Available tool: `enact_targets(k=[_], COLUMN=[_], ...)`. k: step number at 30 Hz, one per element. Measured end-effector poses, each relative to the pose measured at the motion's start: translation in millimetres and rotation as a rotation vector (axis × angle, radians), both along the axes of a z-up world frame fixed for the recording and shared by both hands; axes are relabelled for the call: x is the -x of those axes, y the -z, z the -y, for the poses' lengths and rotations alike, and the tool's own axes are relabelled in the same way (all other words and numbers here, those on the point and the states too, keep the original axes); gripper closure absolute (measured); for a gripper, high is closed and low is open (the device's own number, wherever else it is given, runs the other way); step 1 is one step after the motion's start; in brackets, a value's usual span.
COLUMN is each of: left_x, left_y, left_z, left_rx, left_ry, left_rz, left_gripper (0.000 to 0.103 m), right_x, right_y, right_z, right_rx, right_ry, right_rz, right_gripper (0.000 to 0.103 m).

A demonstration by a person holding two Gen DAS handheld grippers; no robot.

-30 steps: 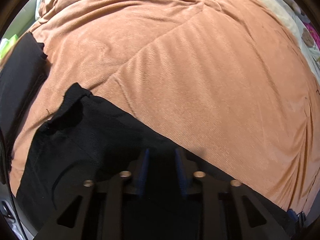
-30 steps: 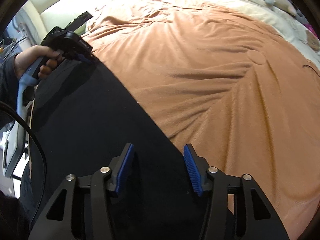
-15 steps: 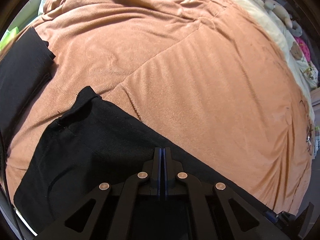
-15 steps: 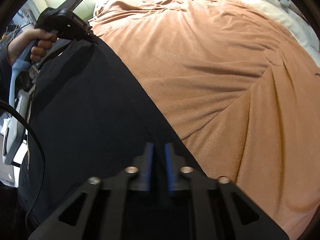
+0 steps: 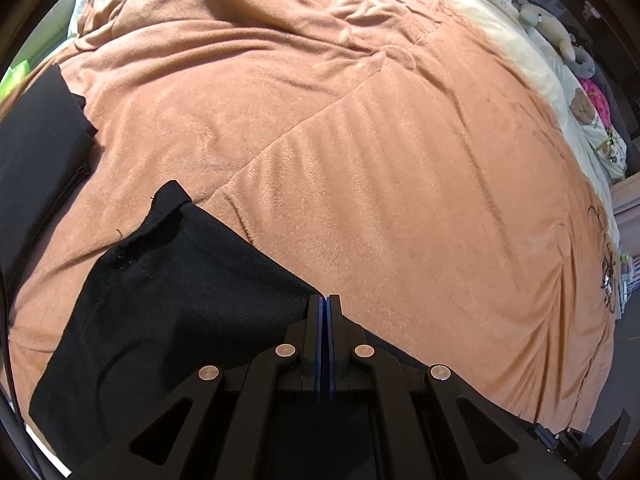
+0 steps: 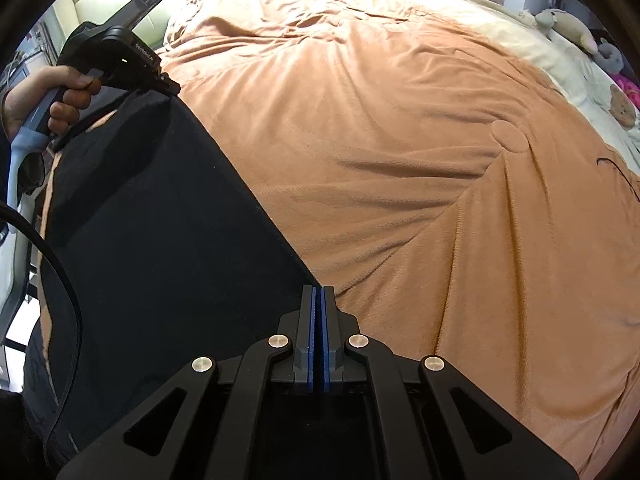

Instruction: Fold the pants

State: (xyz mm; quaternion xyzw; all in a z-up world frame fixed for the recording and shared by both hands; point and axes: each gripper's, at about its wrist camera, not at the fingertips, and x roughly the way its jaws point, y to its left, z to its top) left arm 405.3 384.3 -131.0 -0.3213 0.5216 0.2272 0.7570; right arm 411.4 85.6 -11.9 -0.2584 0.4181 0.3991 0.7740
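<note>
The bed, covered by a rust-orange plush blanket (image 6: 400, 160), carries a pair of black woven pants (image 6: 160, 240) laid as a long band along its near edge, the far edge of the cloth running straight from one set of tongs to the other. The long axis follows that near edge; one end, with a raised seamed corner (image 5: 172, 196), lies to the left of the left tongs. A second, folded black cloth (image 5: 36, 148) rests near the bed's left edge, apart from the pants.

Left tongs (image 5: 324, 304): pressed together on the far edge of the pants. Right tongs (image 6: 318, 294): likewise pinched on that same edge, further along. In the right view a hand (image 6: 44, 96) holds the left tool at the opposite end, the fabric lifting slightly there.

Judgement: both hands sit on the edge itself, neither nearer; the fold will carry it across the short axis.

Against the earlier pictures: both tongs stood apart over the cloth and have just been closing, cloth between them.
</note>
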Motion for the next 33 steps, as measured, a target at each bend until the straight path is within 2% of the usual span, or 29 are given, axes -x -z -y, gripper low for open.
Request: enact_targets(k=[5,8,10,12,13,14,15,16,17,23,33], left_x=[-5,-1,4,14,21,32,37,48,55,105,165], left_y=[30,29,24,19,16,11,8,4,1,-16,-38], left_z=[-6,-9,-9,-11,-12,-13,-13,-14,-15,-17,-17], left_rx=[0.041,0.058,0.059,0.059,0.058,0.059,0.059,0.056,0.056,0.058,0.053], left_ry=[0.004,0.002,0.023,0.027,0.021,0.018,0.020,0.024,0.026,0.044,0.073], left_rz=[-0.029,0.004,0.010,0.020,0.028,0.044,0.050,0.059,0.064,0.094,0.140], left_gripper=[0.099,0.096,0.089,0.065,0.061,0.058,0.058,0.058,0.058,0.058,0.058], right_x=[-7,-6,-6,-7,-6,-5,-2,2,8,30,73], right_y=[20,21,18,14,10,6,2,-1,-5,-17,-33], right_z=[-5,-4,1,9,14,20,25,30,36,64,101], right_rx=[0.032,-0.003,-0.028,-0.052,-0.073,-0.089,-0.108,-0.128,-0.147,-0.201,-0.267], right_ry=[0.041,0.075,0.108,0.140,0.155,0.165,0.177,0.189,0.197,0.249,0.327], right_rz=[-0.029,-0.019,-0.033,-0.042,-0.050,-0.058,-0.064,-0.066,-0.063,-0.068,-0.082], right_gripper=[0.103,0.099,0.093,0.089,0.086,0.078,0.072,0.060,0.053,0.052,0.052])
